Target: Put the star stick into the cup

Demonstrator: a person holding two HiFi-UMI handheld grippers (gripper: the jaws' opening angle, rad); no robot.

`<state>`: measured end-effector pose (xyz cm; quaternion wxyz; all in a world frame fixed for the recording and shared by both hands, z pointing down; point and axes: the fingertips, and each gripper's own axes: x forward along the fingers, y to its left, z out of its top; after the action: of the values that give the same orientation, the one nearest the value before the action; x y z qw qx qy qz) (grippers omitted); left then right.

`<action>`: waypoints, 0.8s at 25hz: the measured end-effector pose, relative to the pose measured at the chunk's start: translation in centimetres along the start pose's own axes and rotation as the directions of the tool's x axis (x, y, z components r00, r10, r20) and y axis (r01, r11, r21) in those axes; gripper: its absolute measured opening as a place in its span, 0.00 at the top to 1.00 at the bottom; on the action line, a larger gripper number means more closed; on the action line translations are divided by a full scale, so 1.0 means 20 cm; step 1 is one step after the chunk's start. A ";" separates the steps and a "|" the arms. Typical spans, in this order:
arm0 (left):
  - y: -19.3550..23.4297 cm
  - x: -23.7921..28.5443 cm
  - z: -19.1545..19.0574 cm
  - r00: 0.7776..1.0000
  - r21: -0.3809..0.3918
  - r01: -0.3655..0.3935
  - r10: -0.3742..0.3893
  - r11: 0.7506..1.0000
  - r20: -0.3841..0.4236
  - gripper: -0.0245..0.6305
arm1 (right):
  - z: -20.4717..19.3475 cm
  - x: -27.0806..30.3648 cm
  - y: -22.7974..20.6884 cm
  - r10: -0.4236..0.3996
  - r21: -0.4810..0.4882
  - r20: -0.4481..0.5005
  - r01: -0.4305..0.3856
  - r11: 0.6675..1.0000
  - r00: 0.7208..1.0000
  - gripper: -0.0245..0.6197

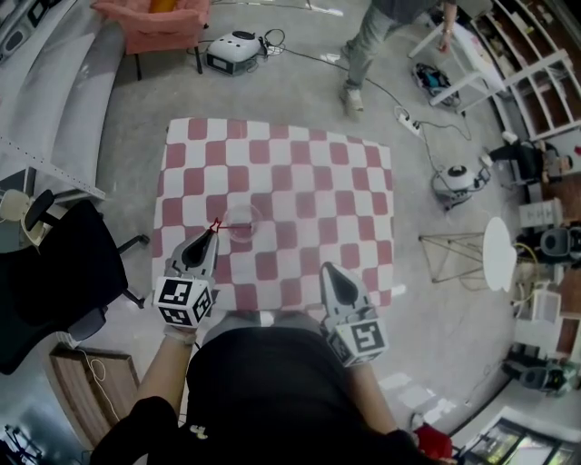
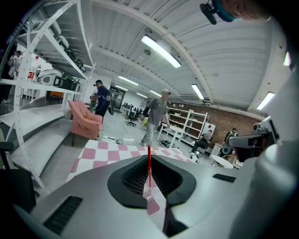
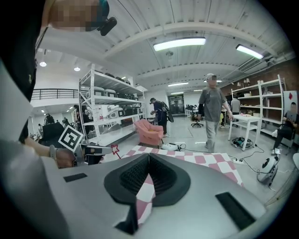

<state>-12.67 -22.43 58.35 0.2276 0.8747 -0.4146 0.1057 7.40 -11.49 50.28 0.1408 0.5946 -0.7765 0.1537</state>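
Note:
The star stick [image 1: 216,224] is a thin red rod with a red outlined star at its end. My left gripper [image 1: 213,233] is shut on it over the left part of the checkered table [image 1: 300,173]. In the left gripper view the red rod [image 2: 149,164] stands upright between the closed jaws. The star end is just left of the rim of a clear cup [image 1: 242,221] that stands on the cloth. My right gripper [image 1: 328,270] hovers at the near table edge, shut with nothing in it. From the right gripper view the star [image 3: 113,150] shows at the left gripper's tip.
A black office chair [image 1: 54,272] stands left of the table. A pink armchair [image 1: 154,23] and a person [image 1: 363,54] are beyond the far edge. Cables, a power strip [image 1: 408,121], a round white side table [image 1: 499,254] and shelves lie to the right.

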 end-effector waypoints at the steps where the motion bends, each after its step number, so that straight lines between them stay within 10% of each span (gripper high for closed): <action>1: 0.00 0.01 0.00 1.000 0.005 -0.001 0.001 1.000 -0.002 0.88 | 0.00 0.00 0.00 -0.001 -0.001 -0.001 0.001 1.000 1.000 0.94; 20: -0.04 -0.11 0.13 0.993 -0.044 -0.097 0.100 0.994 0.060 0.74 | 0.08 0.07 -0.03 0.125 -0.020 0.038 -0.125 0.992 0.991 0.94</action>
<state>-13.42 -21.80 54.97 0.2268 0.8512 -0.4663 0.0810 7.67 -13.46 49.43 0.1208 0.5465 -0.8162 0.1435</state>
